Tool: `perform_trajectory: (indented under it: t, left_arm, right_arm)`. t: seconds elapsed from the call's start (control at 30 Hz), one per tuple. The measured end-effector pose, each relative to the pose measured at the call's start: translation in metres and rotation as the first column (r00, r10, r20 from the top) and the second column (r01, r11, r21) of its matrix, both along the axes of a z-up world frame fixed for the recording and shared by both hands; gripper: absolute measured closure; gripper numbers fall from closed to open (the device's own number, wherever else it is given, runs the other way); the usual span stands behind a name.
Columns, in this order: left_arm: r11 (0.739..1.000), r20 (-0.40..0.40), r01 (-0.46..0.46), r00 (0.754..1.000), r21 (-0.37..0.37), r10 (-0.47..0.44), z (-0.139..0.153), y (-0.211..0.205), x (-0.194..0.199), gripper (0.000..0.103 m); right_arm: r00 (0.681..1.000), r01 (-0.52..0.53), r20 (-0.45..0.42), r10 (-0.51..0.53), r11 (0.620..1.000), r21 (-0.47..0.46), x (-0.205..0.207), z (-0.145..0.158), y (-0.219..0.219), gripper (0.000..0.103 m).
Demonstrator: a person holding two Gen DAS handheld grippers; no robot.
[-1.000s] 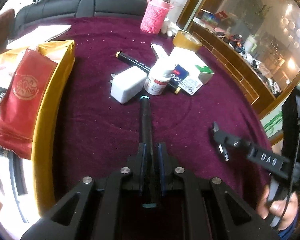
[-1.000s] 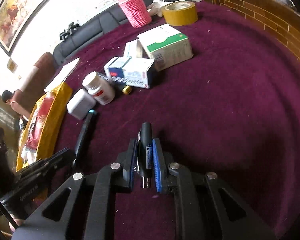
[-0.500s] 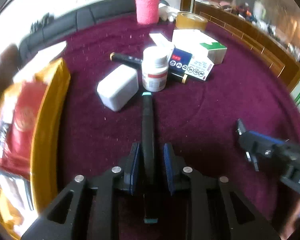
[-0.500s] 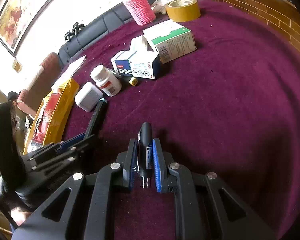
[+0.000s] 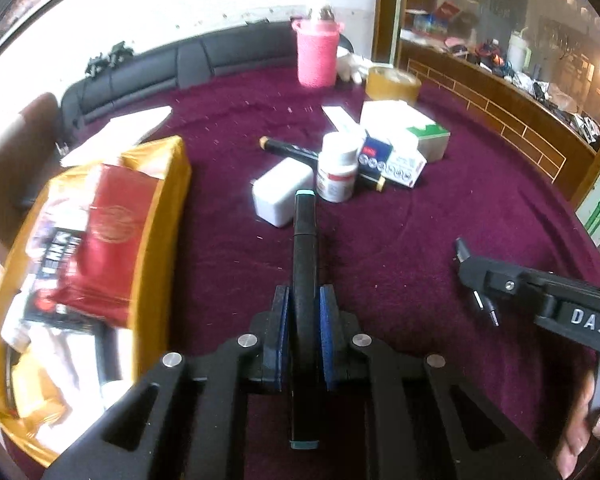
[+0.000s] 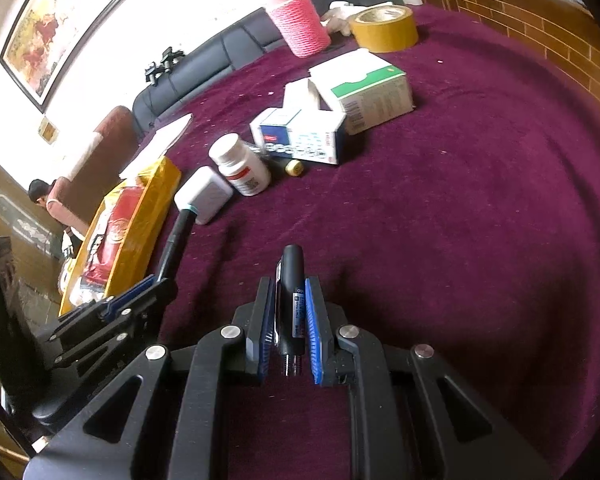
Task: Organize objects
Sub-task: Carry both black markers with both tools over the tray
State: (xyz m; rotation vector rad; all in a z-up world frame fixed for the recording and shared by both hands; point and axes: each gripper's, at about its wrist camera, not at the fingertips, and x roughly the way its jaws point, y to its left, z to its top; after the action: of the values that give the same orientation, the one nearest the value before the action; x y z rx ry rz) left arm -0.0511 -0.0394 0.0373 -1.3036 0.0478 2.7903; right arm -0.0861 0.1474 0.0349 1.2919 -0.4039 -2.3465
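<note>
The left gripper (image 5: 304, 312) was clamped on a long black marker with teal ends (image 5: 305, 248), which pointed toward the far clutter above the maroon cloth-covered table (image 5: 460, 208). The right gripper (image 6: 286, 320) was clamped on a short black pen with a metal clip (image 6: 292, 280), held over bare cloth. Beyond the marker's tip lay a white rectangular charger block (image 5: 282, 192), a white pill bottle with a red label (image 5: 338, 168) and a blue-and-white medicine box (image 5: 392, 160). A yellow bag of packets (image 5: 92, 248) sat at the left.
</note>
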Motion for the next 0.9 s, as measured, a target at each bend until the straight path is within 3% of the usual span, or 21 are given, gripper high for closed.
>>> perform_trajectory:
  t: [0.23, 0.53, 0.73, 0.9]
  left_arm:
    - [0.999, -0.048, -0.028, 0.998, 0.023, 0.029, 0.015, -0.019, 0.017, 0.091]
    - [0.990, -0.101, -0.076, 0.991, 0.115, 0.087, 0.034, -0.062, 0.042, 0.091]
    - [0.972, -0.133, -0.155, 0.975, 0.175, 0.180, 0.046, -0.109, 0.056, 0.091]
    - [0.949, -0.112, -0.236, 0.958, 0.210, 0.263, 0.040, -0.149, 0.060, 0.091]
  right_arm:
    - [0.999, -0.048, -0.024, 0.049, 0.999, 0.021, 0.011, 0.009, -0.024, 0.091]
    - [0.992, -0.118, -0.042, 0.119, 0.992, 0.037, 0.023, 0.018, -0.059, 0.090]
    - [0.977, -0.204, -0.064, 0.204, 0.979, 0.013, 0.031, 0.028, -0.093, 0.090]
    - [0.955, -0.284, -0.085, 0.284, 0.959, 0.017, 0.036, 0.035, -0.129, 0.090]
